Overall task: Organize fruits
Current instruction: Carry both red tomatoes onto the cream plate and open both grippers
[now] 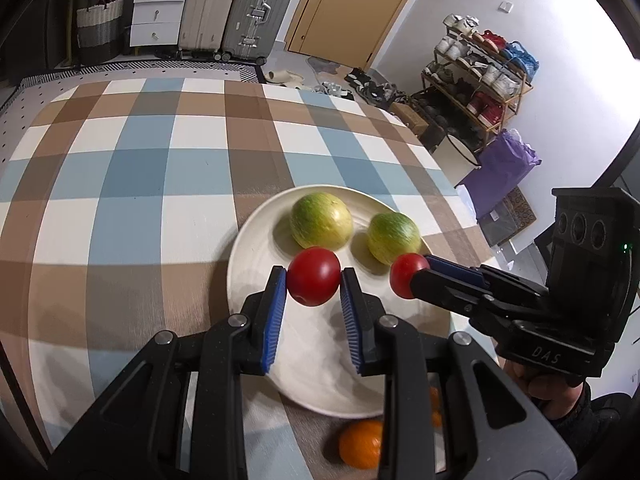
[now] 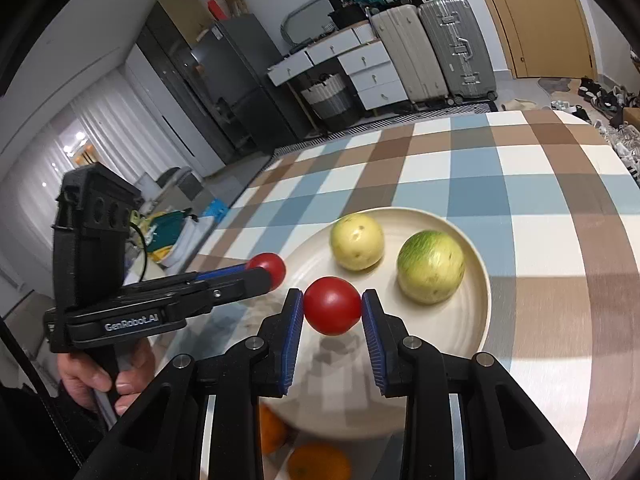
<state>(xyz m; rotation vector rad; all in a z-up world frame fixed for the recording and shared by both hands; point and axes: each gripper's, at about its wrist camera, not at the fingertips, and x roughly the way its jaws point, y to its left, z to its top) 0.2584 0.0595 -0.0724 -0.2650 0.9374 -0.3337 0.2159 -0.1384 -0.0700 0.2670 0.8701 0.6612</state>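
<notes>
- My left gripper has its blue-padded fingers pinching a red tomato, held above the near part of the white plate.
- My right gripper likewise pinches a second red tomato between its fingers, over the near edge of the same plate.
- From the left wrist view, my right gripper comes in from the right side, its tomato just beside the nearer green fruit.
- From the right wrist view, my left gripper reaches in from the left, its tomato near the plate's left rim.
- Two round yellow-green fruits lie on the far half of the plate, apart from each other.
- The plate sits on a counter covered by a checked cloth of blue, brown and white squares.
- An orange lies on the cloth just off the plate's near edge, partly hidden by my left gripper's body.
- A hand grips the left gripper's handle.
</notes>
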